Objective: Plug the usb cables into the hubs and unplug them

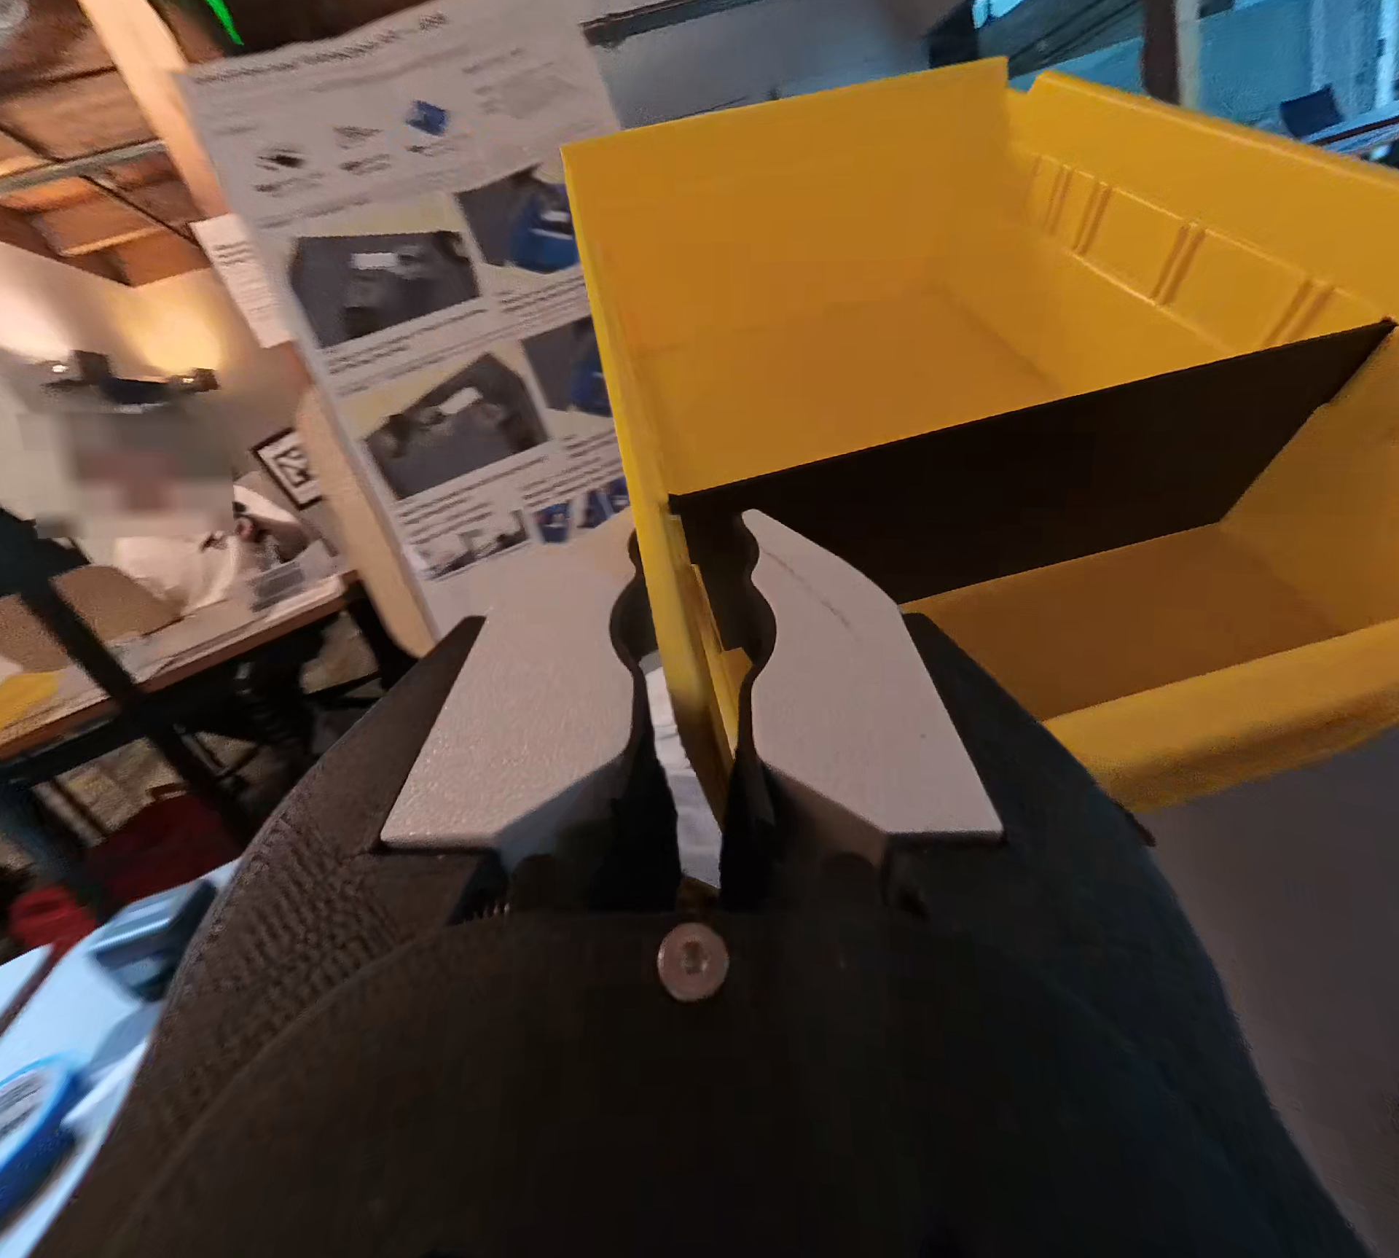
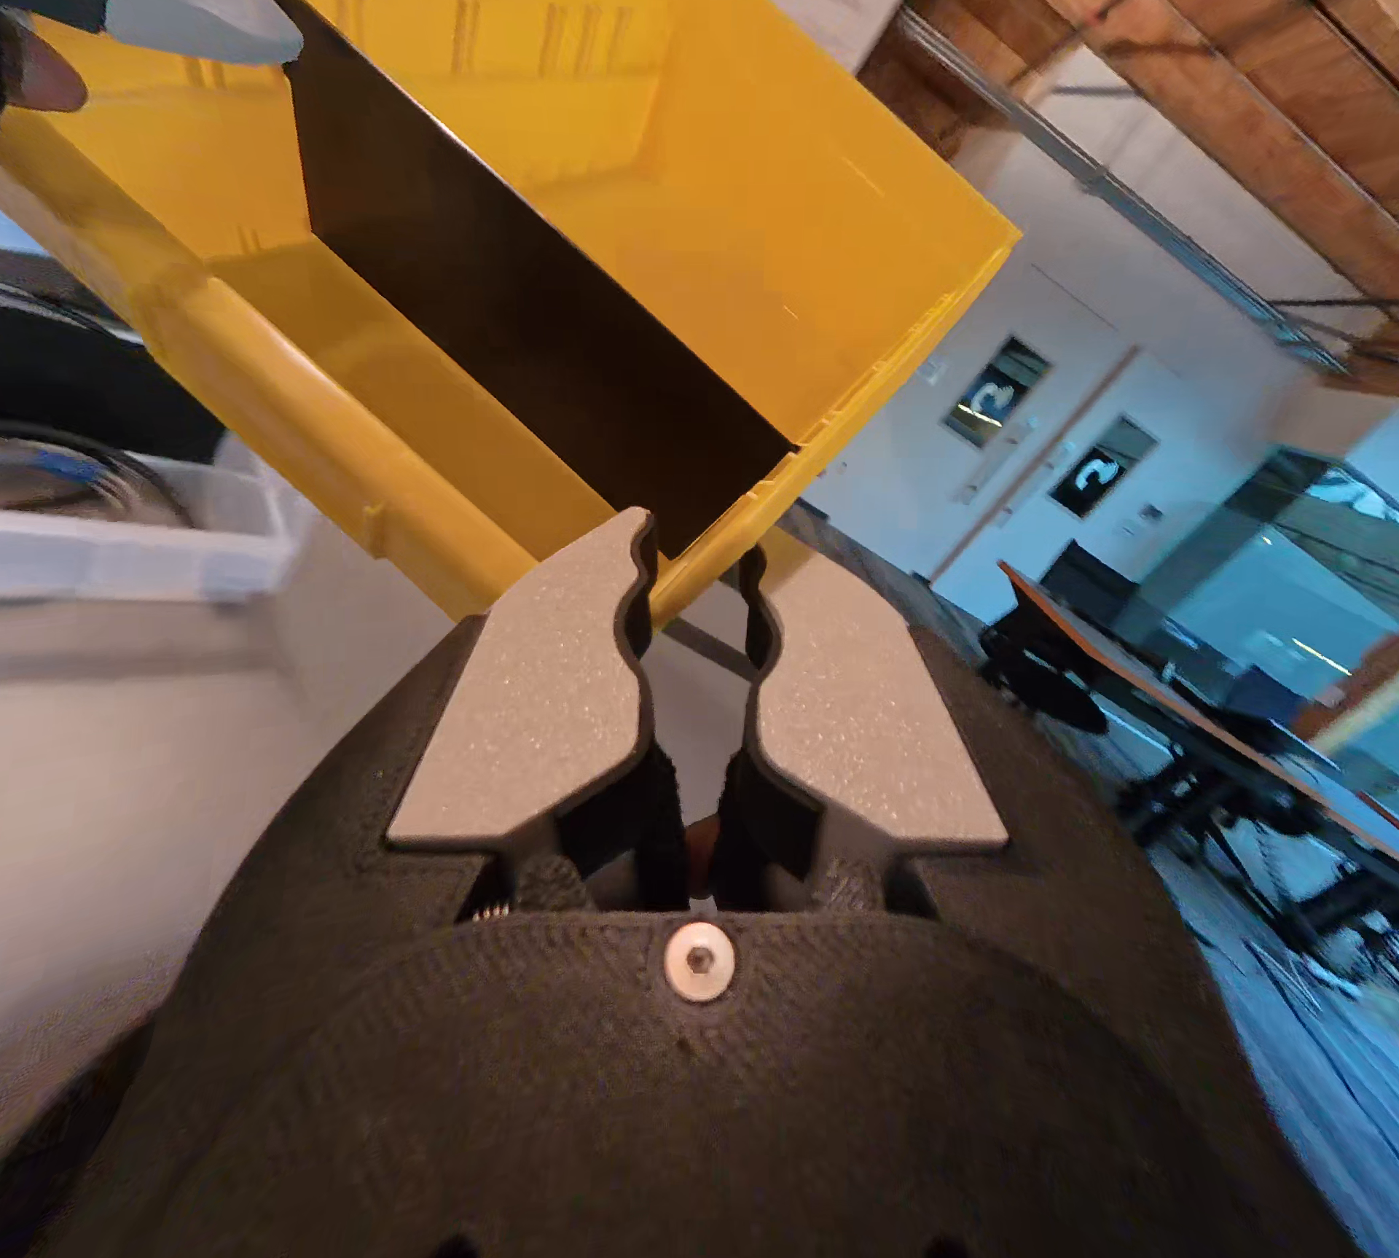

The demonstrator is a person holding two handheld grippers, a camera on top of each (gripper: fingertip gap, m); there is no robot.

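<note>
Yellow plastic bin [image 1: 833, 283] held up off the table, tilted, one hand-held gripper on each side wall. Left hand-held gripper [image 1: 693, 559] clenched on the bin's left wall, right beside the black divider [image 1: 1022, 472] that splits the bin in two compartments. Right hand-held gripper [image 2: 700, 559] pinches the opposite wall at the divider's other end. No USB cables or hubs visible in either view. Poster [image 1: 424, 283] on wall behind.
</note>
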